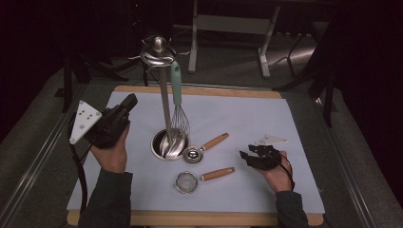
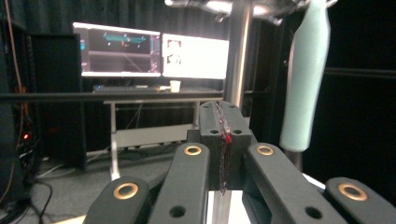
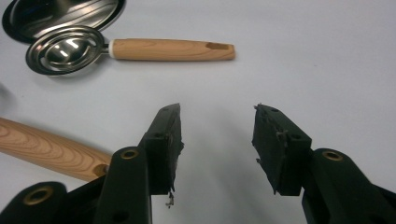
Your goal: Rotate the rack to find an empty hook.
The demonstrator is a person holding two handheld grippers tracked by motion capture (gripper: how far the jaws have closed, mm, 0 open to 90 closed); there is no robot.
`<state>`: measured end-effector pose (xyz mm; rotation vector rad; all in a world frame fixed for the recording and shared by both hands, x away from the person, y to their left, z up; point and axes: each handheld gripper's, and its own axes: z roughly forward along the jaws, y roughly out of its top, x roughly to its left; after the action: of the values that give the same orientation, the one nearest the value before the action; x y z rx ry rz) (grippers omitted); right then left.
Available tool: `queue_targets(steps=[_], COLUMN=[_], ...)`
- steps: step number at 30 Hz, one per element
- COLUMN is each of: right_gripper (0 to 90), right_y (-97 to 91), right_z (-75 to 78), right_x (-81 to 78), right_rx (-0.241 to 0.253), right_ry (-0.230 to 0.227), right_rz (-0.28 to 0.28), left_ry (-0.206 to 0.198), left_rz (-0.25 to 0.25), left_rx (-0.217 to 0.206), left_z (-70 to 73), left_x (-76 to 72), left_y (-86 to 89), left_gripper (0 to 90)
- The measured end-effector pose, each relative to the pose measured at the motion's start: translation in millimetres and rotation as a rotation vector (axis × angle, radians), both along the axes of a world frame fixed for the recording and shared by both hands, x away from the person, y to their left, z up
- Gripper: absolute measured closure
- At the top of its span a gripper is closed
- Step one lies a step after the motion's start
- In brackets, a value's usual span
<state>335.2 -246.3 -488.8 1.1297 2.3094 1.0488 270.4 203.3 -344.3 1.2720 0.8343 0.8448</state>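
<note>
The left gripper (image 1: 129, 102) is held shut and empty at centre left; the right gripper (image 1: 248, 153), open, is poised lower right beside the wooden-handled strainer (image 1: 203, 176) on the worktop (image 1: 247, 114).

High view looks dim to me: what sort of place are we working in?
Most likely a lab or recording workspace, not a kitchen. A white mat covers a table amid dark curtains, and two lit monitors sit on a desk behind. The utensil stand and whisk look staged.
</note>
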Motion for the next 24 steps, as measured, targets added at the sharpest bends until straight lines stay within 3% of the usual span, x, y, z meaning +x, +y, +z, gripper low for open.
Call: queue_targets(steps=[12, 24], right_gripper=[51.5, 51.8], right_y=[-12.6, -18.4], right_z=[2.2, 3.1], right_x=[-1.3, -1.4], right_rx=[0.028, 0.041], right_ry=[-0.005, -0.009], right_rz=[-0.04, -0.059], left_ry=[-0.117, -0.184], left_rz=[-0.011, -0.021], left_rx=[-0.051, -0.068], left_z=[21.0, 31.7], left_x=[4.1, 3.8], left_y=[-11.1, -23.2], left_gripper=[89.5, 89.5])
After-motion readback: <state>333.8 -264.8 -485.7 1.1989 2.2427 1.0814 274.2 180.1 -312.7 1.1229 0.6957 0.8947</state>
